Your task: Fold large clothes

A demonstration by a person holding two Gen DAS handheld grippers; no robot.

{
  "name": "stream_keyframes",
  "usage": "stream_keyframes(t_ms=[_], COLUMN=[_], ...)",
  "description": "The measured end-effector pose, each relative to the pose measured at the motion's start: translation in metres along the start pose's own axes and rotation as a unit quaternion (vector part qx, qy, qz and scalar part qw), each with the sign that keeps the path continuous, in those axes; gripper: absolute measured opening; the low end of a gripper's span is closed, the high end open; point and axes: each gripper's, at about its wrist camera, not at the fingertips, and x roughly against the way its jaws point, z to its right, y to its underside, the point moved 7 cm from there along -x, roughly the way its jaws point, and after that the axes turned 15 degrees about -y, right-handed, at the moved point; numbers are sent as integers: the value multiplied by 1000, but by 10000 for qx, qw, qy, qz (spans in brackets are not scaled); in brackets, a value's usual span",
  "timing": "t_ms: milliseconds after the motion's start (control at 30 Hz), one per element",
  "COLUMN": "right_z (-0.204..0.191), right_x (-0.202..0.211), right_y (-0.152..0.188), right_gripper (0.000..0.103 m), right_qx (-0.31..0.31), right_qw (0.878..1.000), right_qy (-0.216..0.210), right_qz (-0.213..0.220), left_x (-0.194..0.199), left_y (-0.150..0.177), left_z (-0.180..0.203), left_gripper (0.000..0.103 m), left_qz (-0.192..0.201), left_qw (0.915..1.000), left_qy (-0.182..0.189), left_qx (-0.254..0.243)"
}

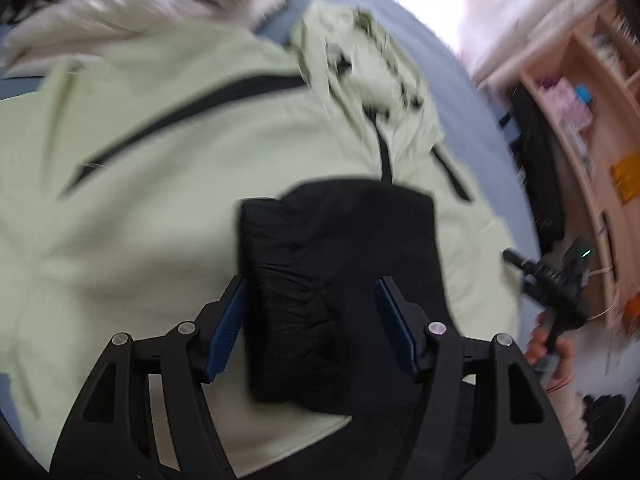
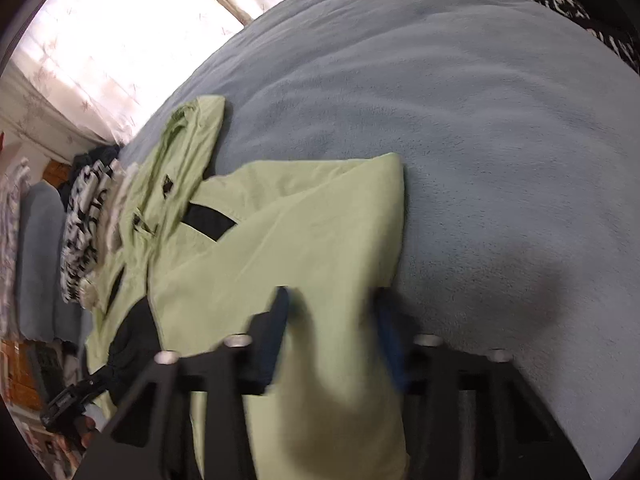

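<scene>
Pale green jacket (image 2: 280,240) lies spread on the blue blanket (image 2: 500,140). Both grippers tilt steeply down: the left gripper (image 1: 310,300) stands spread around the black cuff (image 1: 340,280), its pads clear of the cloth. The right gripper (image 2: 332,320) pinches a fold of green fabric at the jacket's near right edge.

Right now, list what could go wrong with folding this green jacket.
1. The left tongs stand open around the black cuff; closing may pinch several layers.
2. The right tongs have only a fold of the green jacket; it might slip.
3. The hood lies bunched and could fold crooked.
</scene>
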Motion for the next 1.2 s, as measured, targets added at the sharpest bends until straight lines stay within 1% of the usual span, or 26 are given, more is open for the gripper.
stream_keyframes(t_ms=[33, 67, 100, 167, 200, 267, 300, 367, 433, 500, 567, 633, 700, 767, 833, 900, 933, 967, 1033, 1100, 1133, 1200], right_z=[-1, -1, -2, -2, 5, 15, 19, 23, 24, 26, 28, 31, 25, 17, 11, 8, 7, 13, 28, 30, 27, 19], right_x=[1, 8, 16, 38, 42, 38, 30, 19, 19, 20, 24, 33, 42, 48, 50, 48, 44, 46, 43, 47, 54, 64], right_y=[0, -3, -4, -10, -12, -11, -8, -3, -3, -5, -5, -1, 2, 11, 22, 32, 39, 45, 54, 58, 58, 59], right_gripper=[9, 6, 5, 4, 4, 4, 4, 4, 5, 14, 41, 49, 50, 51, 52, 52, 52, 52, 52, 52, 52, 52], right_qx=[114, 188, 240, 314, 206, 160, 189, 141, 32, -214, -533, -636, -602, -484, -356, -226, -23, 172, 442, 372, 296, 335], right_qw=[9999, 9995, 9990, 9963, 9956, 9963, 9966, 9976, 9979, 9985, 9973, 9960, 9953, 9957, 9964, 9976, 9990, 9998, 9949, 9955, 9959, 9965], right_qy=[108, 173, 175, 212, 239, 351, 472, 482, 384, 102, -198, -336, -537, -693, -740, -656, -441, -70, 885, 857, 855, 771], right_qz=[19, 176, 333, 765, 879, 774, 652, 469, 515, 503, 474, 538, 534, 388, 188, 0, -93, -106, -193, -134, -89, -12], left_x=[-5, -6, -6, -2, 1, 1, -3, -13, -16, -11, -7, -5, -5, -8, -11, -12, -13, -13, -16, -16, -14, -5], left_y=[0, -3, -5, -12, -16, -21, -22, -22, -22, -24, -24, -26, -27, -28, -28, -28, -28, -27, -25, -23, -23, -22], left_z=[5, 10, 15, 26, 32, 38, 39, 35, 31, 25, 17, 11, 6, 5, 7, 7, 7, 7, 6, 7, 8, 11], left_gripper=[54, 28, 11, 9, 8, 8, 8, 8, 8, 8, 8, 8, 8, 8, 8, 8, 8, 8, 9, 9, 9, 9], left_qz=[22, 203, 301, 455, 598, 817, 843, 834, 855, 983, 1095, 1130, 1085, 1036, 1016, 1031, 1044, 1054, 999, 954, 951, 998], left_qw=[9998, 9985, 9973, 9968, 9958, 9917, 9901, 9877, 9881, 9867, 9841, 9838, 9852, 9859, 9854, 9845, 9842, 9839, 9829, 9819, 9812, 9787], left_qy=[-155, -451, -577, -499, -513, -760, -885, -1116, -1116, -1169, -1295, -1305, -1252, -1236, -1291, -1350, -1366, -1381, -1484, -1555, -1587, -1657], left_qx=[-76, -217, -337, -434, -474, -640, -697, -712, -624, -559, -524, -476, -446, -448, -457, -441, -429, -423, -437, -504, -550, -692])
